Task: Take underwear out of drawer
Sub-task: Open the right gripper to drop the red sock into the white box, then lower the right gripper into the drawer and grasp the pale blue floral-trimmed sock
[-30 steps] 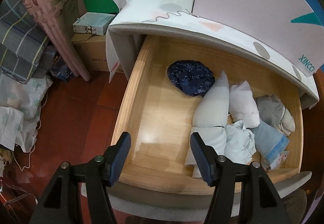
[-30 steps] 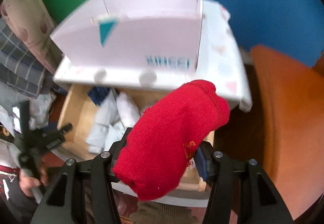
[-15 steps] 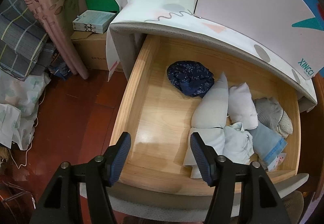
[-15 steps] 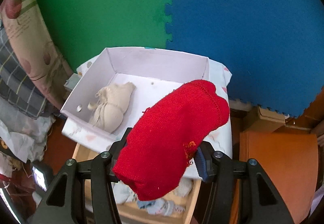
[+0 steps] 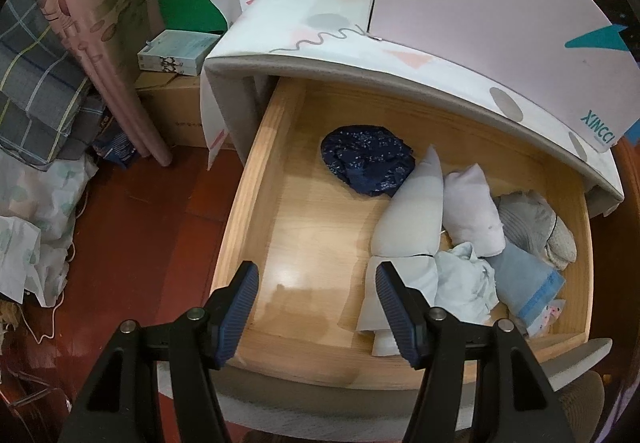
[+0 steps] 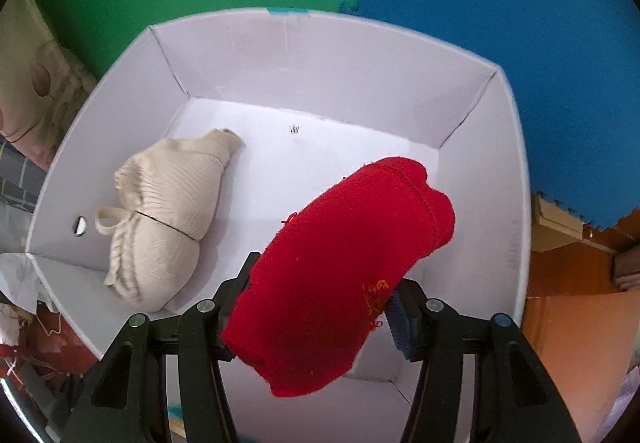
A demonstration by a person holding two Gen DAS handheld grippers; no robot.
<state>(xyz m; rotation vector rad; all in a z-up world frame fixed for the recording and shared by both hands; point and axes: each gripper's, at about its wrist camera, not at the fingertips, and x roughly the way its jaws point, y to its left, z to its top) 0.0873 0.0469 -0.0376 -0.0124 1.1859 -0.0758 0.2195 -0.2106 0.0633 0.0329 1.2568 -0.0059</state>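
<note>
Underwear, a red rolled piece [image 6: 340, 275], sits between the right gripper [image 6: 316, 307] fingers, which are opening, its long axis slanting up toward the far right corner of the white box [image 6: 320, 55] directly below. Left gripper [image 5: 316, 307] hangs open and empty above the drawer [image 5: 256, 179] front edge.

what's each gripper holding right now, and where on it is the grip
The right gripper, its jaws opening, has the red knit bundle between them by its lower end, over the white box. The left gripper is open and holds nothing.
</note>
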